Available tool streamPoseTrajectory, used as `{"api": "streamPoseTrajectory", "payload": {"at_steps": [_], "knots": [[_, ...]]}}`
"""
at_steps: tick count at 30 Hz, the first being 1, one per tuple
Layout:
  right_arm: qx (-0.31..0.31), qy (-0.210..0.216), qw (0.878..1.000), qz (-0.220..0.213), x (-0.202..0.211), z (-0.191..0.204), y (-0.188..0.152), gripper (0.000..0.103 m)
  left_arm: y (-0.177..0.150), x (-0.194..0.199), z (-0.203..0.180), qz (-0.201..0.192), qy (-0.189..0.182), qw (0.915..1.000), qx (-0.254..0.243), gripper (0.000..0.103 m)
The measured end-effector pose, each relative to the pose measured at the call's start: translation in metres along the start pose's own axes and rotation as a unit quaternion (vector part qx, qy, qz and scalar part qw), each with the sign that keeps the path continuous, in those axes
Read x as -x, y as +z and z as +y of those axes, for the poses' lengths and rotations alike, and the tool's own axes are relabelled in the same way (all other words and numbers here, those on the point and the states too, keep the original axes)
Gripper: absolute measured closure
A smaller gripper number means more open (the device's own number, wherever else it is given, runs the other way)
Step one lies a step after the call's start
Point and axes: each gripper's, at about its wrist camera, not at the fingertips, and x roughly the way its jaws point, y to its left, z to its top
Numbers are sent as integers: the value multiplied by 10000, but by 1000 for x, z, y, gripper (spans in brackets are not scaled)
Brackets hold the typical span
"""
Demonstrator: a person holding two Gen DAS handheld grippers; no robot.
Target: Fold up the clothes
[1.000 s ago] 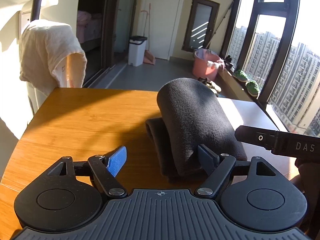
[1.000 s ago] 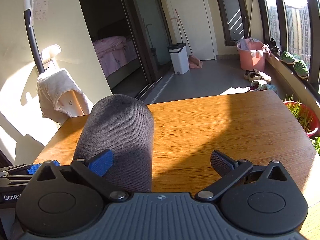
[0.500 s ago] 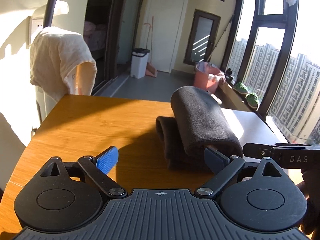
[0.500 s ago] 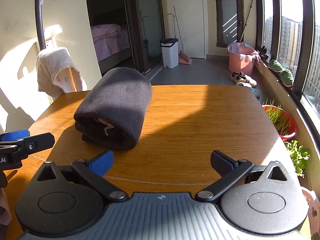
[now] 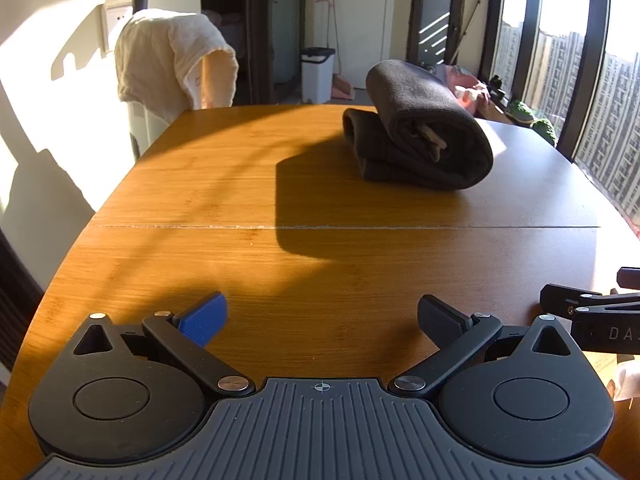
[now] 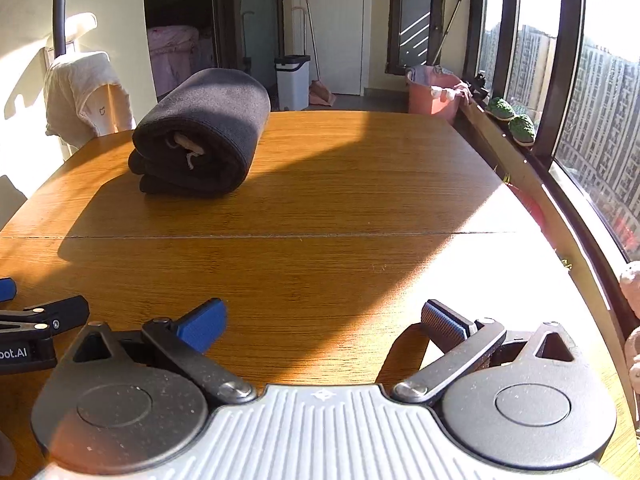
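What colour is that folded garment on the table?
Dark charcoal grey, nearly black; the folded garment shows best in the right wrist view.

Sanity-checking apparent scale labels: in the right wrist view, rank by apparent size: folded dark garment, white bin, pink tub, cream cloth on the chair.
1. folded dark garment
2. cream cloth
3. white bin and pink tub: look alike, unranked.
Nearness inflates the garment.
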Motion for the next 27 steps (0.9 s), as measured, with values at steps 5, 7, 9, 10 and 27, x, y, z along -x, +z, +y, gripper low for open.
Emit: {"api": "streamPoseTrajectory", "payload": {"at_steps": [5,7,9,10,27], "knots": [[23,12,10000,-14,-1,-1,0,0,0,-2,1,-22,-46,10000,17,0],[37,11,10000,-9,-1,-1,0,0,0,-2,1,-30,-28,10000,30,0],[79,54,10000,-5,-1,1,0,0,0,-3,0,-37,12,10000,57,0],[104,86,9999,-4,-1,1,1,0,1,-4,-1,-40,33,10000,71,0],[149,142,9998,-12,-4,4,2,0,6,-8,-2,-41,129,9998,162,0]]}}
